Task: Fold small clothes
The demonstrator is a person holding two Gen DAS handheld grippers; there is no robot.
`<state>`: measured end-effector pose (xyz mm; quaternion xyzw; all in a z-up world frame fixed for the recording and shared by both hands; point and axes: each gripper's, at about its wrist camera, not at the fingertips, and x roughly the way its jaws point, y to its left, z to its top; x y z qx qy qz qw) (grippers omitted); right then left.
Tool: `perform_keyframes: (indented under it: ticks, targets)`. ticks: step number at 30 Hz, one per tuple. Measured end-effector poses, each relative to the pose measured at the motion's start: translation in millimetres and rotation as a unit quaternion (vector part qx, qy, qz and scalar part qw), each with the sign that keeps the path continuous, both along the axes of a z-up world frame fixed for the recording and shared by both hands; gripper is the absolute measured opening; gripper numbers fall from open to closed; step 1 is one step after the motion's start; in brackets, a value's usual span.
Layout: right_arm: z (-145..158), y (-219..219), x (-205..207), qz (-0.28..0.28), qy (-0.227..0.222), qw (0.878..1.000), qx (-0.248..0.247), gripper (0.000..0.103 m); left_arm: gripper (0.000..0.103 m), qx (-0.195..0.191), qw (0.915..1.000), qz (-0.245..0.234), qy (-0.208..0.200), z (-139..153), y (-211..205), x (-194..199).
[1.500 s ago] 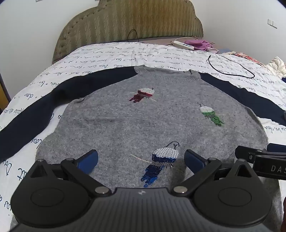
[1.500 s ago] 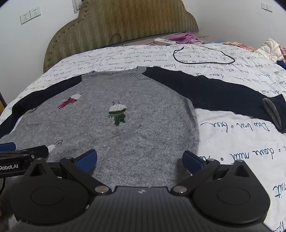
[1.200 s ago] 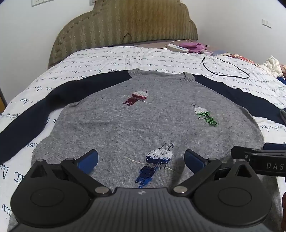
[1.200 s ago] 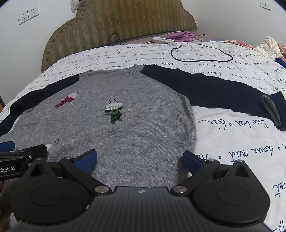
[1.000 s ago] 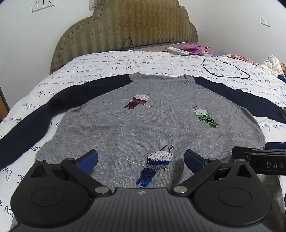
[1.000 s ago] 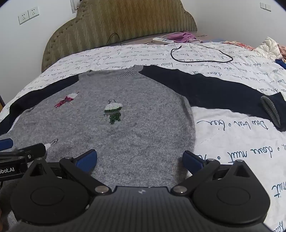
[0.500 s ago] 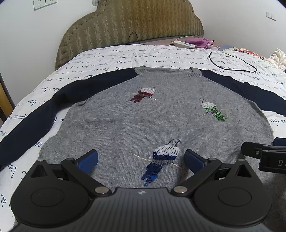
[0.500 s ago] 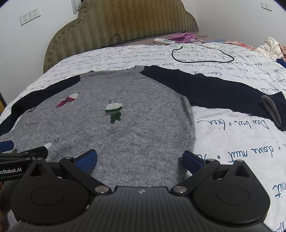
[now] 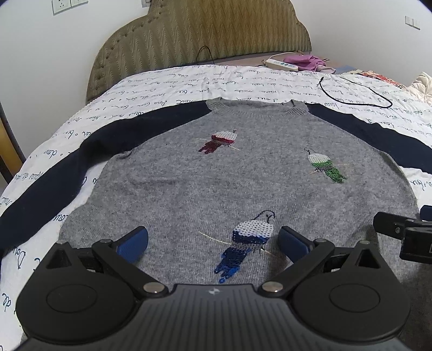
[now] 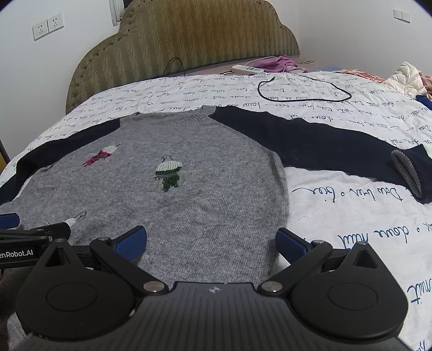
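1. nearest, the left gripper [image 9: 213, 243] has its jaws spread wide and empty, its blue pads low over the hem area of the sweater, one on either side of the blue sequin bird [image 9: 247, 241].
2. the right gripper [image 10: 210, 241] is just as wide open and holds nothing; its left pad is over grey knit, its right pad [image 10: 290, 241] sits at the sweater's side edge where the bedspread begins.
3. each gripper shows at the edge of the other's view, so they are side by side near the hem.
4. the sweater [image 9: 216, 172] lies flat, face up, on the bed, hem toward the grippers and neckline toward the headboard; grey body, navy sleeves stretched out to both sides.
5. further up its front are a green sequin bird [image 9: 324, 167] and a red one [image 9: 220, 140].
6. the right sleeve [image 10: 324, 145] ends in a grey ribbed cuff [image 10: 406, 171].
7. the bedspread [image 10: 364, 224] is white with dark script.
8. beyond the neckline lies a looped black cable [image 10: 302, 89], then a white power strip [image 10: 247, 68] beside a purple cloth [image 10: 275, 62].
9. farthest back are the olive padded headboard [image 9: 202, 35] and a wall socket [image 10: 48, 25].
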<state>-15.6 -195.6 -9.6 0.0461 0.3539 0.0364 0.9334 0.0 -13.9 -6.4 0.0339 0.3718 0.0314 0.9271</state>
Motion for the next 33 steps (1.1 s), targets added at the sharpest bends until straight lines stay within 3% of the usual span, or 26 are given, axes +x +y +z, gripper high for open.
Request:
perform_keyframes:
  ticks: [22, 33]
  targets:
    - [3.5, -11.6, -6.4, 0.016, -0.047, 0.998, -0.034, 0.103, 0.103, 0.017, 0.9998, 0.0, 0.002, 1.6, -15.7, 15.8]
    - [1.5, -14.5, -6.4, 0.028, -0.051, 0.998, -0.035, 0.103, 0.103, 0.023, 0.9997, 0.001, 0.009, -0.7, -26.9, 25.5]
